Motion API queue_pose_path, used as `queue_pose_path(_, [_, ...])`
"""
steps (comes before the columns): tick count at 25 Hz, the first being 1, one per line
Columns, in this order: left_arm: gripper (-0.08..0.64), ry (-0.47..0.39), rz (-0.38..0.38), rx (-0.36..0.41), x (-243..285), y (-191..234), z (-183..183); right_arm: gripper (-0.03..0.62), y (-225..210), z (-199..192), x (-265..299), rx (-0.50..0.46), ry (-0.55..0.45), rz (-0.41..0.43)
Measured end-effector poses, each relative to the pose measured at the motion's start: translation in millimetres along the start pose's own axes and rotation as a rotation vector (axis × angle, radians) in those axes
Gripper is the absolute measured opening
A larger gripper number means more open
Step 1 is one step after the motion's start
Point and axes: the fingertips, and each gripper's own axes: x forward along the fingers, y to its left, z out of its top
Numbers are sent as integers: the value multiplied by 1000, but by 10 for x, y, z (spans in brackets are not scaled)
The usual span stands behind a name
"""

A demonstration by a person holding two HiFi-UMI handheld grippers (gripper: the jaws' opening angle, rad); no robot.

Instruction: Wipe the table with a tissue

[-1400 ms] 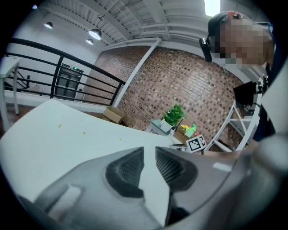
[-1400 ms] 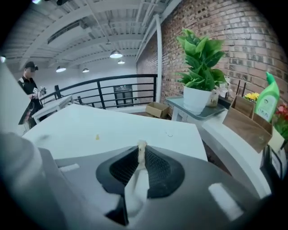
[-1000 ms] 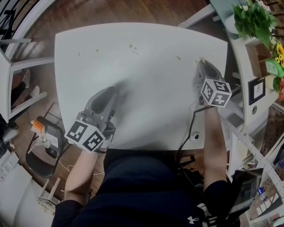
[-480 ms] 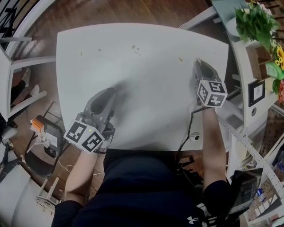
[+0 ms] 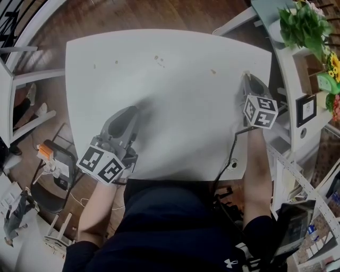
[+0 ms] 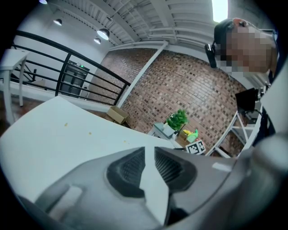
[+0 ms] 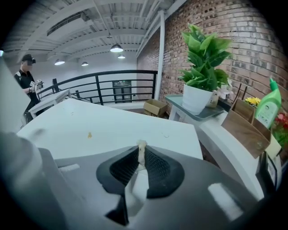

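Pinching a tissue (image 7: pixel 141 150), right gripper (image 5: pixel 247 79) jaws at table (image 5: pixel 175 90) edge; left gripper (image 6: pixel 149 155) jaws slightly apart; plant (image 7: pixel 203 54) in pot (image 7: pixel 196 99).

table (image 5: pixel 175 79): smooth matt white | floor (image 5: pixel 133 13): glossy wood | tissue (image 7: pixel 141 147): soft paper (crumpled) | wall (image 6: pixel 180 85): rough brick

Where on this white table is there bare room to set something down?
The wide middle of the white table, between the left gripper and the right gripper, is bare, down to the near edge. Small brown crumbs dot the far strip. The right edge is crowded by the right gripper, which pinches a white tissue scrap.
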Motion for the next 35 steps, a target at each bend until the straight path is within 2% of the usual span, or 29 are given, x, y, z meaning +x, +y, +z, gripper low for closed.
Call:
queue_pose_path(4, [64, 1, 2, -4, -4, 2, -4, 44, -103, 4, -8, 31, -6, -8])
queue_pose_path(13, [64, -10, 4, -11, -69, -6, -15, 44, 457, 132, 113, -37, -22, 92])
queue_pose_path(35, [63, -39, 6, -33, -392, 105, -68, 43, 982, 167, 129, -61, -21, 136])
